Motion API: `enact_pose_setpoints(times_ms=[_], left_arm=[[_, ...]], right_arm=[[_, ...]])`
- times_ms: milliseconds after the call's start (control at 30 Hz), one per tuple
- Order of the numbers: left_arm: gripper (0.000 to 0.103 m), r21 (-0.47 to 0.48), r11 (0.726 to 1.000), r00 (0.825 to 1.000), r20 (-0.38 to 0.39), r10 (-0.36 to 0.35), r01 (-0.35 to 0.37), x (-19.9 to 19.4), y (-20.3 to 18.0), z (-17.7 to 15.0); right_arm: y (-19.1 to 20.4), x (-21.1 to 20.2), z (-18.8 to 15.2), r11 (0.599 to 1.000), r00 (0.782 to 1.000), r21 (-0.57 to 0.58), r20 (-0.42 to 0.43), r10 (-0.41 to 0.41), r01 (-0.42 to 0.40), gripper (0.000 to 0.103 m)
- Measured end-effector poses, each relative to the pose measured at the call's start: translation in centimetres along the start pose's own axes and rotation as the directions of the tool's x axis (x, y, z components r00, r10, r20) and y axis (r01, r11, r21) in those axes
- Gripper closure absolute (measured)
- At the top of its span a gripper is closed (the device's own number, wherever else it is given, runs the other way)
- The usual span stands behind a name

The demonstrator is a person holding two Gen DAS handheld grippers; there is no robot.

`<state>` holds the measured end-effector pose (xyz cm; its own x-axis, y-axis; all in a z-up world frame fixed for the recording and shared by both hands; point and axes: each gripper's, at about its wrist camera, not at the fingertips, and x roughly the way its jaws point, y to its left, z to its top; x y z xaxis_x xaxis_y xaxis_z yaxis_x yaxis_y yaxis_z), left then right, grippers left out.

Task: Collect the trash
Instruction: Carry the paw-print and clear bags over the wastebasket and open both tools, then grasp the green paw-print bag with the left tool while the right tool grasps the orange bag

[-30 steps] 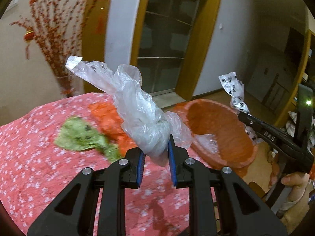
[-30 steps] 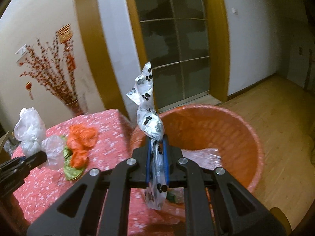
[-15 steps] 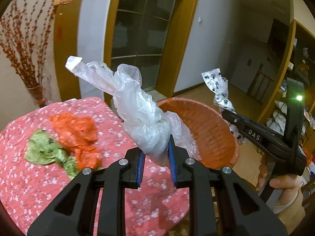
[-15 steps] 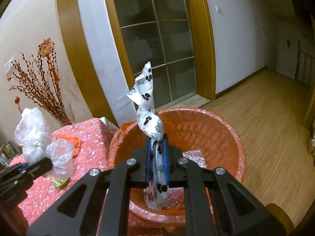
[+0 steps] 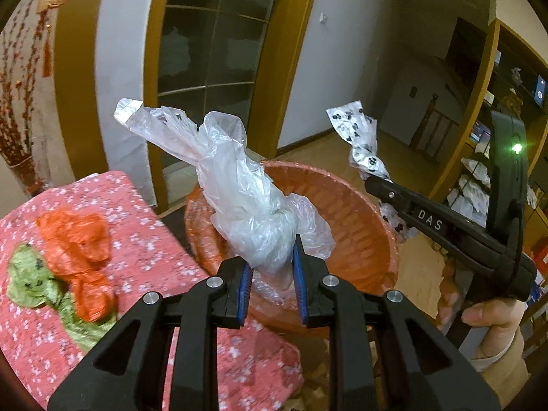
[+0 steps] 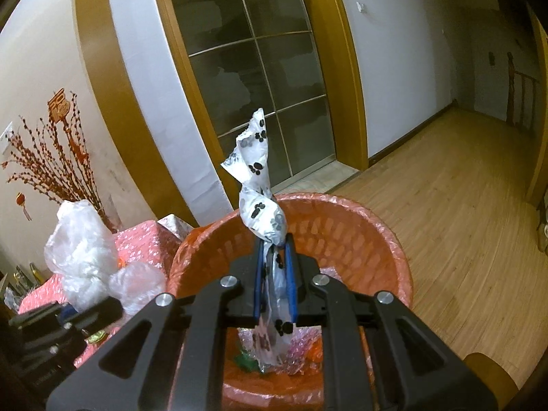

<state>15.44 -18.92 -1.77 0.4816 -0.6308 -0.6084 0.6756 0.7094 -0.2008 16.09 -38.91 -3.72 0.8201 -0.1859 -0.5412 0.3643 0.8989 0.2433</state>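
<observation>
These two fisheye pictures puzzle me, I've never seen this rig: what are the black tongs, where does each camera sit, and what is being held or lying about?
There is no robot here. A person holds a black two-finger gripper in each hand, and each gripper has a camera looking forward along its fingers.

The left wrist view shows the left gripper shut on a crumpled clear plastic bag. To the side you see the person's right hand holding the other tool.

The right wrist view shows the right gripper shut on a twisted paw-print bag, above an orange basket that already holds some scraps.

On the pink flowered tablecloth lie an orange bag and a green bag, touching each other.
</observation>
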Motion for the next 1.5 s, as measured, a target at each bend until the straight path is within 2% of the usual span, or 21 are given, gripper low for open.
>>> enact_pose_setpoints(times_ms=[167,200,233,300,367,500,600,700,867,967,1100,1133,1267,1367,1500], left_arm=[[0.081,0.017,1.0,0.999,-0.037,-0.021,0.022,2.0,-1.0,-0.1],[0.08,0.021,1.0,0.999,-0.045,-0.019,0.02,2.5,-1.2,-0.2],[0.077,0.024,1.0,0.998,-0.055,-0.018,0.02,3.1,-1.4,-0.2],[0.069,0.024,0.999,0.997,-0.075,-0.022,0.024,3.7,-1.5,-0.6],[0.055,0.025,1.0,0.996,-0.083,-0.017,0.02,4.1,-1.5,-0.8],[0.051,0.015,1.0,0.996,-0.093,0.004,-0.003,4.1,-1.0,-1.3],[0.045,-0.006,0.999,0.996,-0.08,0.046,-0.047,3.1,0.0,-1.7],[0.036,-0.037,0.992,0.992,-0.048,0.117,-0.119,1.6,1.4,-1.9],[0.031,-0.083,0.97,0.974,-0.012,0.227,-0.227,-1.0,4.3,-2.5],[0.03,-0.117,0.948,0.955,0.004,0.297,-0.295,-2.9,6.4,-3.1],[0.03,-0.172,0.906,0.919,0.019,0.395,-0.386,-5.7,9.5,-4.1],[0.03,-0.191,0.89,0.905,0.021,0.425,-0.414,-6.6,10.4,-4.5],[0.03,-0.254,0.833,0.859,0.016,0.511,-0.491,-9.3,13.2,-5.8],[0.03,-0.299,0.792,0.829,0.007,0.559,-0.532,-11.1,15.1,-6.6],[0.03,-0.351,0.749,0.802,-0.007,0.598,-0.562,-13.0,16.9,-7.7]], right_arm=[[-0.8,0.3,0.2,1.0,1.0,0.02,-0.003,-0.003,0.003,0.087],[-1.0,0.4,0.2,1.0,1.0,0.026,-0.004,0.0,0.001,0.082],[-1.3,0.4,0.3,0.999,1.0,0.033,-0.006,0.002,-0.002,0.076],[-1.7,0.4,0.2,0.999,1.0,0.046,-0.007,0.004,-0.004,0.071],[-2.0,0.4,0.0,0.999,1.0,0.053,-0.011,0.001,-0.001,0.07],[-2.1,0.5,-0.2,0.998,1.0,0.06,-0.016,-0.004,0.005,0.067],[-1.9,0.6,-0.2,0.999,1.0,0.049,-0.018,-0.008,0.009,0.065],[-0.8,0.6,-0.6,1.0,1.0,0.014,-0.012,-0.019,0.019,0.057],[0.9,0.5,-1.0,1.0,1.0,-0.014,-0.001,0.0,0.0,0.044],[2.7,0.8,-1.2,0.999,0.999,-0.042,-0.016,0.034,-0.034,0.043],[6.0,1.5,-1.9,0.99,0.994,-0.097,-0.053,0.097,-0.102,0.043],[6.9,1.8,-2.1,0.986,0.992,-0.112,-0.065,0.113,-0.12,0.043],[12.0,3.1,-3.1,0.958,0.972,-0.188,-0.137,0.191,-0.215,0.043],[16.1,4.1,-3.9,0.925,0.951,-0.25,-0.193,0.242,-0.286,0.048],[20.9,5.9,-5.2,0.878,0.925,-0.325,-0.266,0.273,-0.352,0.057]])
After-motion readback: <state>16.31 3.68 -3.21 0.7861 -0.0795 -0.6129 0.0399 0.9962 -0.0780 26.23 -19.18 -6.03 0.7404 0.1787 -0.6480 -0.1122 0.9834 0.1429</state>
